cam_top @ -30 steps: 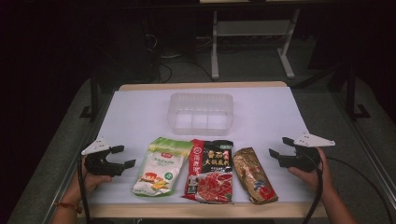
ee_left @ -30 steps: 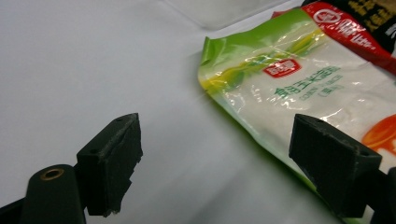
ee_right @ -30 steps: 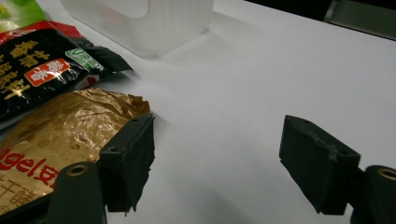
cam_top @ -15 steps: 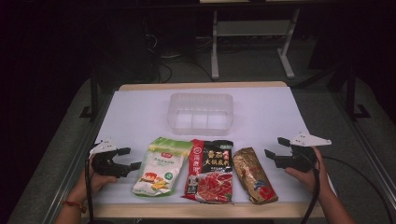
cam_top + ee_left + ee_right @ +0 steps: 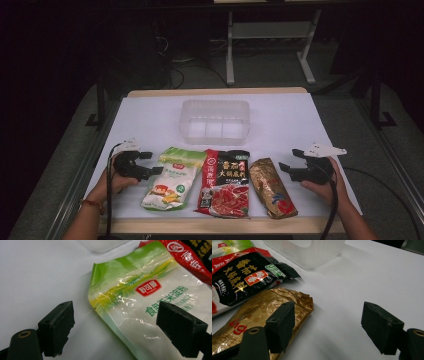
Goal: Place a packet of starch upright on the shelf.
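Three food pouches lie side by side near the table's front edge: a green and white pouch (image 5: pixel 172 180), a red and black pouch (image 5: pixel 225 182) and a gold pouch (image 5: pixel 272 189). My left gripper (image 5: pixel 150 163) is open at the green and white pouch's left edge. In the left gripper view that pouch (image 5: pixel 140 302) reaches in between the spread jaws of the left gripper (image 5: pixel 118 330), and the pads do not press on it. My right gripper (image 5: pixel 291 160) is open just right of the gold pouch. In the right gripper view its (image 5: pixel 331 327) left jaw hangs over the gold pouch's (image 5: pixel 259 312) corner.
A clear plastic container (image 5: pixel 215 121) stands behind the pouches at mid table, and its corner (image 5: pixel 312 252) is seen in the right gripper view. White table surface (image 5: pixel 150 120) lies around it. Beyond the table's far edge stand dark floor and a desk frame (image 5: pixel 270 35).
My left gripper has moved right along the table up to the green and white pouch's edge. The right gripper has hardly shifted.
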### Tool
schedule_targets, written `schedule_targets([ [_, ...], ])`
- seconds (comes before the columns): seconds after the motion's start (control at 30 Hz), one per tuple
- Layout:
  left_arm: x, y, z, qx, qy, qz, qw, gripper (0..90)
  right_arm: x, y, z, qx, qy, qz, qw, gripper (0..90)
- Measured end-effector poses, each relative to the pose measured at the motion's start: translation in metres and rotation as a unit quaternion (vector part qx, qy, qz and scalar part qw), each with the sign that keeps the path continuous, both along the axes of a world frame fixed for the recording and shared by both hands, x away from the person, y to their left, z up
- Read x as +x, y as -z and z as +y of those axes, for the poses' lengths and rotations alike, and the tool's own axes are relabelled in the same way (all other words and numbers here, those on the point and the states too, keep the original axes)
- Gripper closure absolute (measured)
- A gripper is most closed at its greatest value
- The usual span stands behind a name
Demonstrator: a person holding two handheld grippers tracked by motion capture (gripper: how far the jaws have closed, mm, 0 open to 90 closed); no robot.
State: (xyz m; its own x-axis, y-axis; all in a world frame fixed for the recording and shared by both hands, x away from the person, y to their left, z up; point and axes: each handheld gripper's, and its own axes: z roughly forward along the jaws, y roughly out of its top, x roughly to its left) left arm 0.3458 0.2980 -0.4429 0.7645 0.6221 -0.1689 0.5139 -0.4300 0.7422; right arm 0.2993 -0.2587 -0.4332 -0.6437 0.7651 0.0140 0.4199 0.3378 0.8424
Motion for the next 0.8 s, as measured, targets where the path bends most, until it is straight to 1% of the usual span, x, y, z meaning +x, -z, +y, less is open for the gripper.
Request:
schedule_targets([
  [0.03,0.0,0.0,0.0,0.0,0.0,0.0,1.0,14.5,0.0,0.0,0.0,0.0,0.001,0.001,1.0,26.5],
  [0.07,0.006,0.002,-0.006,-0.003,0.003,0.005,1.0,14.5,0.0,0.0,0.0,0.001,0.001,0.002,1.0,26.5],
  [0.13,0.011,0.002,-0.012,0.0,0.004,0.007,1.0,14.5,0.0,0.001,-0.001,0.0,0.001,0.003,1.0,26.7],
  [0.2,0.013,0.002,-0.014,-0.002,0.006,0.009,0.9999,14.5,0.0,0.001,-0.001,-0.001,0.001,0.004,1.0,26.8],
  [0.27,0.018,0.003,-0.019,0.002,0.007,0.009,0.9999,14.5,0.0,0.001,-0.001,-0.003,0.0,0.005,1.0,26.8],
  [0.3,0.02,0.004,-0.02,0.0,0.008,0.014,0.9999,14.5,0.0,0.001,-0.001,-0.003,0.0,0.005,1.0,26.8],
  [0.4,0.028,0.008,-0.025,0.004,0.011,0.022,0.9997,14.4,0.0,0.002,-0.001,-0.003,0.0,0.008,1.0,27.1],
  [0.43,0.03,0.009,-0.026,0.001,0.009,0.022,0.9997,14.0,0.0,0.003,-0.001,-0.004,-0.001,0.009,0.9999,27.1],
  [0.47,0.033,0.009,-0.028,0.002,0.011,0.022,0.9997,13.7,0.001,0.004,-0.001,-0.007,-0.002,0.011,0.9999,27.1],
  [0.6,0.036,0.009,-0.033,0.005,0.014,0.023,0.9996,13.6,0.0,0.004,0.0,-0.009,-0.005,0.012,0.9999,27.1],
  [0.67,0.033,0.009,-0.036,-0.003,0.03,0.028,0.9992,14.2,0.0,0.004,0.001,-0.009,-0.006,0.012,0.9999,27.3],
  [0.7,0.032,0.009,-0.037,-0.002,0.038,0.028,0.9989,14.9,0.0,0.004,0.001,-0.009,-0.006,0.014,0.9998,27.2],
  [0.73,0.03,0.008,-0.038,-0.004,0.045,0.03,0.9985,17.0,0.0,0.004,0.001,-0.008,-0.007,0.015,0.9998,27.3],
  [0.8,0.029,0.008,-0.038,-0.007,0.045,0.033,0.9984,18.9,0.001,0.005,0.0,-0.009,-0.007,0.017,0.9998,27.2],
])
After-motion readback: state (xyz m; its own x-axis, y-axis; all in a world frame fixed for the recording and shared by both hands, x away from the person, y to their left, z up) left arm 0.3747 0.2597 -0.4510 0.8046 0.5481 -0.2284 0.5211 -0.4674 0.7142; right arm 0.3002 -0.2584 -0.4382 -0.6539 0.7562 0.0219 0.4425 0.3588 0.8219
